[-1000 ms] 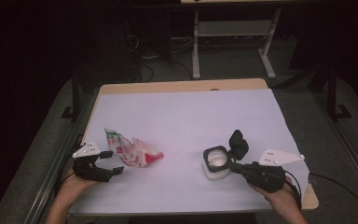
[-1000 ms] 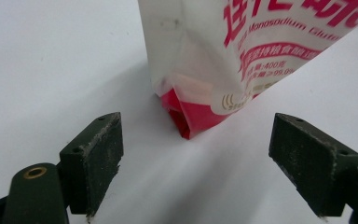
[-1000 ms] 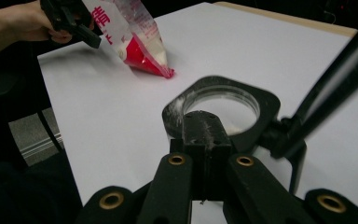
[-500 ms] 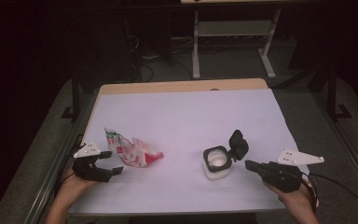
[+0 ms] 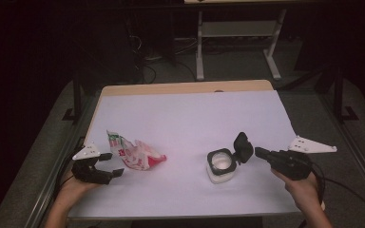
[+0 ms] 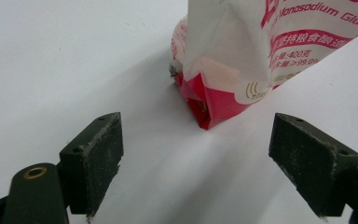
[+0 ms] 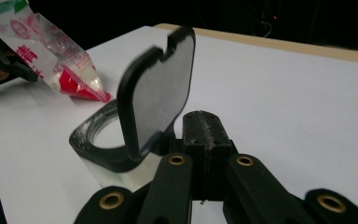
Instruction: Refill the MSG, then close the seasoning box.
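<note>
Sitting on the tabletop [image 5: 185, 114]: left claw [image 5: 110, 164] wide open, empty, just short of the seasoning bag [image 5: 135, 154]; right claw [image 5: 259, 153] closed, empty, beside the jar's [image 5: 221, 166] flipped-up lid [image 5: 243, 147].

Red-white seasoning bag [image 5: 135, 154] lies crumpled; jar [image 5: 221, 166] stands upright, lid open.

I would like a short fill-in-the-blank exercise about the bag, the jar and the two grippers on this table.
1. The black flip lid of the jar stands ____.
2. The jaws of the right gripper are ____.
3. The red and white bag lies in front of the ____ gripper, whose jaws are apart with nothing between them.
4. The jar and the bag rest on a ____ table cover.

Missing words: open; shut; left; white
</note>
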`<action>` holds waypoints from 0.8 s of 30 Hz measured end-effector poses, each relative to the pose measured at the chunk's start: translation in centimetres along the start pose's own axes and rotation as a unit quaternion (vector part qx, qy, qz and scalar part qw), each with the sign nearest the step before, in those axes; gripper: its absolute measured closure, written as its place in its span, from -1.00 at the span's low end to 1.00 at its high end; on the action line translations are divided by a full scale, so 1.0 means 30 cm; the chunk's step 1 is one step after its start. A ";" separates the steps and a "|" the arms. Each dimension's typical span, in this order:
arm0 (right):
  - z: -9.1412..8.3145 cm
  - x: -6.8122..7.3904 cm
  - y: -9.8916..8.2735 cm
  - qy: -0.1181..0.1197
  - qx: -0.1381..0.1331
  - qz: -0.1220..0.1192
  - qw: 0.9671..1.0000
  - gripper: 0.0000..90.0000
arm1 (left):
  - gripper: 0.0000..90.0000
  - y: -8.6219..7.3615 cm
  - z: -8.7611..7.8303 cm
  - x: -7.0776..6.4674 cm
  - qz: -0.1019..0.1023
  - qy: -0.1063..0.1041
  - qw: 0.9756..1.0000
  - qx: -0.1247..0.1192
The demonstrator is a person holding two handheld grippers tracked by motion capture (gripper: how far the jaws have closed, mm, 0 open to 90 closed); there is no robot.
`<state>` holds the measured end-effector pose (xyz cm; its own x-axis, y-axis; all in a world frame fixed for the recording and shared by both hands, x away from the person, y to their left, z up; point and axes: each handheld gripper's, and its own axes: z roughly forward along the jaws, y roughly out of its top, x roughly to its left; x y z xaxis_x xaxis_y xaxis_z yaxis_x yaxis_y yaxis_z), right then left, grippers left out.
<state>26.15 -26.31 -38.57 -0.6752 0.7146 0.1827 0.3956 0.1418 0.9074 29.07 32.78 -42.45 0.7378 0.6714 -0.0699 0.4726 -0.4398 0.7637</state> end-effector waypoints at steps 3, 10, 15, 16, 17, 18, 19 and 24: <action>0.010 0.007 0.019 0.008 -0.008 -0.006 1.000 1.00 | -0.62 0.002 -0.003 -0.002 -0.001 0.000 1.000 -0.001; 0.033 0.044 0.052 0.024 -0.014 -0.017 0.999 1.00 | -0.61 0.002 0.000 -0.001 0.003 -0.005 1.000 -0.002; 0.073 0.070 0.058 0.041 -0.008 -0.023 0.999 1.00 | -0.61 0.000 0.003 -0.002 0.002 -0.005 1.000 0.000; 0.086 0.077 0.059 0.046 -0.004 -0.025 0.999 1.00 | -0.61 0.001 0.003 -0.003 0.002 -0.005 1.000 0.000; 0.093 0.082 0.058 0.051 -0.001 -0.023 0.998 1.00 | -0.61 0.001 0.004 -0.005 -0.001 -0.006 1.000 -0.002; 0.103 0.088 0.058 0.056 0.003 -0.027 0.998 1.00 | -0.62 0.001 0.005 -0.006 -0.001 -0.007 1.000 -0.003; 0.112 0.093 0.058 0.060 0.003 -0.031 0.998 1.00 | -0.61 0.002 0.005 -0.005 0.002 -0.007 1.000 -0.002; 0.109 0.076 0.050 0.038 -0.004 -0.024 0.999 0.98 | -0.61 0.005 0.001 -0.005 0.003 -0.010 1.000 -0.008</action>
<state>27.25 -22.23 -38.04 -0.7396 0.6522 0.1663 0.3564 0.1698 0.9188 29.03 32.59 -42.34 0.7506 0.6562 -0.0777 0.4602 -0.4348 0.7741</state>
